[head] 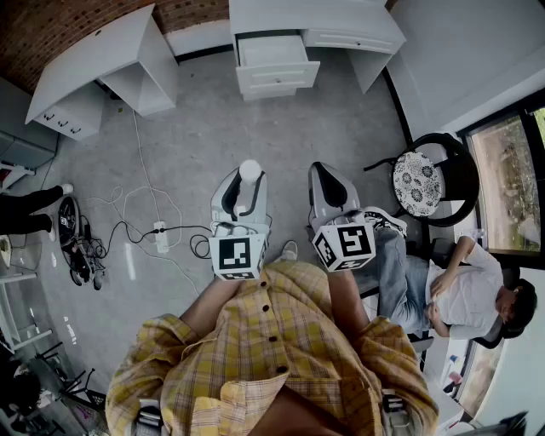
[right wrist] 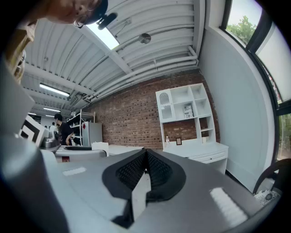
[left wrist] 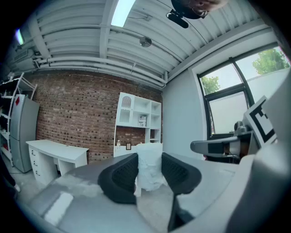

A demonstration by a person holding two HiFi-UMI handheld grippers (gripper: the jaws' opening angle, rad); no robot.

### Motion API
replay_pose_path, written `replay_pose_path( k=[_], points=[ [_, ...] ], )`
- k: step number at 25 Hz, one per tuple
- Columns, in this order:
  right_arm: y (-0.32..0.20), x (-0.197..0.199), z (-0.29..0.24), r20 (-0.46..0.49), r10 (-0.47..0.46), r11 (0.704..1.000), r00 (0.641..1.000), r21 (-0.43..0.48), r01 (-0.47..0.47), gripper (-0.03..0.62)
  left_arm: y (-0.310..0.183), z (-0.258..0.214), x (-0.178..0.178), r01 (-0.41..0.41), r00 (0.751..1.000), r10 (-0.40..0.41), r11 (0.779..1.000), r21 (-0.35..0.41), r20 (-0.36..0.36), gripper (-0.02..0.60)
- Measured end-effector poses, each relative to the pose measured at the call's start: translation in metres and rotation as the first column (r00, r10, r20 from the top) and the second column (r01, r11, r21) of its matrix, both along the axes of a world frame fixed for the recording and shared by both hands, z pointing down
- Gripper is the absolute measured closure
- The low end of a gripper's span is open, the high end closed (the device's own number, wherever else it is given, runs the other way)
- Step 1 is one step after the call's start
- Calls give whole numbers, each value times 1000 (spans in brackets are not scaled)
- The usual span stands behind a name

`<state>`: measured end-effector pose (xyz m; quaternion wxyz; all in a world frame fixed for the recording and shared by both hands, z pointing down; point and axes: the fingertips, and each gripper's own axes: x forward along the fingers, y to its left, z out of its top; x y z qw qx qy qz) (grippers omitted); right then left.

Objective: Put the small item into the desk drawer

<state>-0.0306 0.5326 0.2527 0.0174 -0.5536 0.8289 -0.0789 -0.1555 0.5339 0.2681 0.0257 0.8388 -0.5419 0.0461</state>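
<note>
Head view, looking steeply down at grey concrete floor (head: 204, 128)

- Left gripper (head: 243, 189) held out level in front of the yellow plaid shirt (head: 281, 358). Its black ribbed fingers (left wrist: 120, 175) are clamped on a small white rough-surfaced cylinder (left wrist: 149, 166), one pad on each side. The cylinder stands upright and its top rises clear above the pads. The material may be foam or crumpled paper; the surface is too blurred to tell
- From above, the cylinder shows as a white round cap at the gripper's tip, over bare floor, well apart from the drawer
- Right gripper (head: 327, 180) is level beside the left one. Its black fingers (right wrist: 132, 170) are pressed together with nothing between them
- White desk drawer (head: 274, 61) is pulled open under a white worktop (head: 315, 19) at the far wall, straight ahead of both grippers
- Second white worktop (head: 94, 60) stands to the left, at an angle
- Black and white cables (head: 153, 228) lie on the floor to the left of the grippers
- Black chair with patterned round cushion (head: 417, 183) is on the right, with a seated person (head: 460, 294) just past it
</note>
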Motion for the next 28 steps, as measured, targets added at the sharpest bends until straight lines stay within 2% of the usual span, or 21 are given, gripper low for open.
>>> replay_pose_path(
  k=[9, 18, 28],
  points=[
    [7, 36, 0, 21, -37, 999, 999, 21, 37, 597, 7, -7, 42, 19, 1000, -19, 1000, 3, -10, 414],
    [5, 70, 7, 40, -81, 996, 996, 29, 80, 595, 14, -2, 82, 44, 999, -44, 999, 15, 17, 414],
    [-24, 80, 23, 33, -93, 996, 995, 18, 92, 595, -15, 17, 93, 55, 998, -55, 998, 1, 10, 414]
  ],
)
